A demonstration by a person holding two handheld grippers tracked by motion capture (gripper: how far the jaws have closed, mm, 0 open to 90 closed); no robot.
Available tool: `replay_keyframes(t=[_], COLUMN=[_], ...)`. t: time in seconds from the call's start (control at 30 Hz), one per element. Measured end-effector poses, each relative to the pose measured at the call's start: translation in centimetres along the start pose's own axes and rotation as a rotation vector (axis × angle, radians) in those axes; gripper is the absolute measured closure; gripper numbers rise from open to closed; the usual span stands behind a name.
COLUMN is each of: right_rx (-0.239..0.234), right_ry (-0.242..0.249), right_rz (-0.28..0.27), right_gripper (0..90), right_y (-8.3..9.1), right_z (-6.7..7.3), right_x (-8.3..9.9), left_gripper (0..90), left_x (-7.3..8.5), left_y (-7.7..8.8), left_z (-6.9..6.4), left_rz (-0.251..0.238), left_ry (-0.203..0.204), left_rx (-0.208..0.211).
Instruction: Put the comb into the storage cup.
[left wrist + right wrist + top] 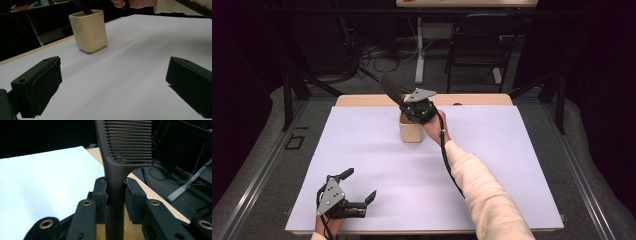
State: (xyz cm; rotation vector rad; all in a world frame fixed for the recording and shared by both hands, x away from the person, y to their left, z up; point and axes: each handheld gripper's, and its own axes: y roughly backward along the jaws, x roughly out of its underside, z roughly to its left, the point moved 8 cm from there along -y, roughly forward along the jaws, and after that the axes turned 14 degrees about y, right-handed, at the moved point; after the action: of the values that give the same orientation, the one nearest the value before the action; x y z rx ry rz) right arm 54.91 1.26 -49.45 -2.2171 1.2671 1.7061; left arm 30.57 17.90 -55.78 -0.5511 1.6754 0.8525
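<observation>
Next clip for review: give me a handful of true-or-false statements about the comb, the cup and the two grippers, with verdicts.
1. The right gripper is shut on the handle of the dark brown plastic comb. True.
2. The cream square-sided cup lies tipped on its side. False: it stands upright on the white table cover.
3. The left gripper has its jaws open with nothing between them. True.
4. The left gripper grips the cup's rim. False: it sits near the table's front edge, well apart from the cup.
5. The comb's toothed end points down into the cup. False: the teeth are at the top, and the handle end goes down into the cup.
</observation>
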Motion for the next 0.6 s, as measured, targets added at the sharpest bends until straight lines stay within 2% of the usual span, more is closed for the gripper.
replay_keyframes(t=[0.6], right_rx=[-0.024], right_ry=[-0.021], right_rz=[0.04], right_gripper=[72.6], right_y=[-0.6], right_z=[0.49], right_x=[0.76], left_gripper=[0.4], left_x=[-0.01], left_y=[0.01], left_z=[0.01], left_rz=[-0.001], left_ry=[0.001], left_rx=[0.001])
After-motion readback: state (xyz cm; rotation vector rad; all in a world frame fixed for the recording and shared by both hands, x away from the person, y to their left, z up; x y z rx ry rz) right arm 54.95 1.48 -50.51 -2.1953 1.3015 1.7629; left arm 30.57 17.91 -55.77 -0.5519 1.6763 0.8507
